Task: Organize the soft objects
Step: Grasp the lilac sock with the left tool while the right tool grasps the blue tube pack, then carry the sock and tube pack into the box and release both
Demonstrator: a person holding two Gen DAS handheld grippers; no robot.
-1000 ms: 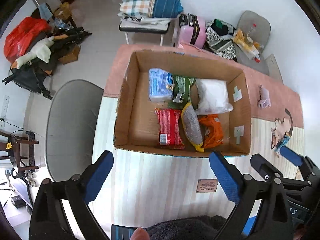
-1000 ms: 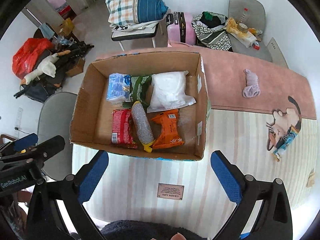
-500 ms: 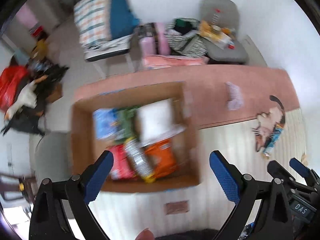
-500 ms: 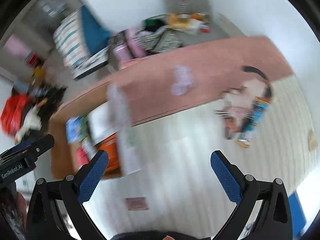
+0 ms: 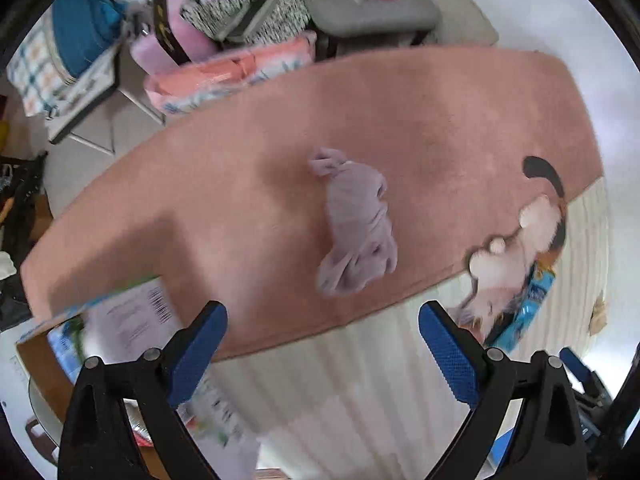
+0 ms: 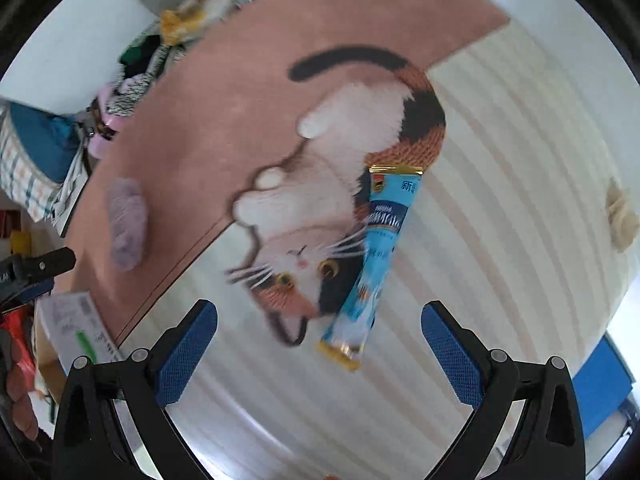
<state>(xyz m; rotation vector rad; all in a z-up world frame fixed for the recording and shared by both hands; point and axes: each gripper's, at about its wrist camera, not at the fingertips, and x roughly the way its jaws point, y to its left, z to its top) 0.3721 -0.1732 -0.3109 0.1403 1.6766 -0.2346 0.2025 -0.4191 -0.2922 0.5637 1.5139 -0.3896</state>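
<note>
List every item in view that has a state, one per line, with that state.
left gripper: open, empty, above the mat
right gripper: open, empty
lilac cloth: crumpled, lying on the pink part of the mat
blue snack stick pack: sealed, lying flat across the cat picture's edge
cardboard box: open-topped, only a corner visible

The left gripper (image 5: 322,354) has two black angular arms, each tipped with a blue pad of fine cross-hatched texture, and round silver screws sit along the top of the arms. The right gripper (image 6: 318,352) is built the same: black frame, blue textured pads (image 6: 450,354), silver screw heads. At the lower left edge of the right wrist view, bare skin of a hand (image 6: 18,396) shows.
</note>
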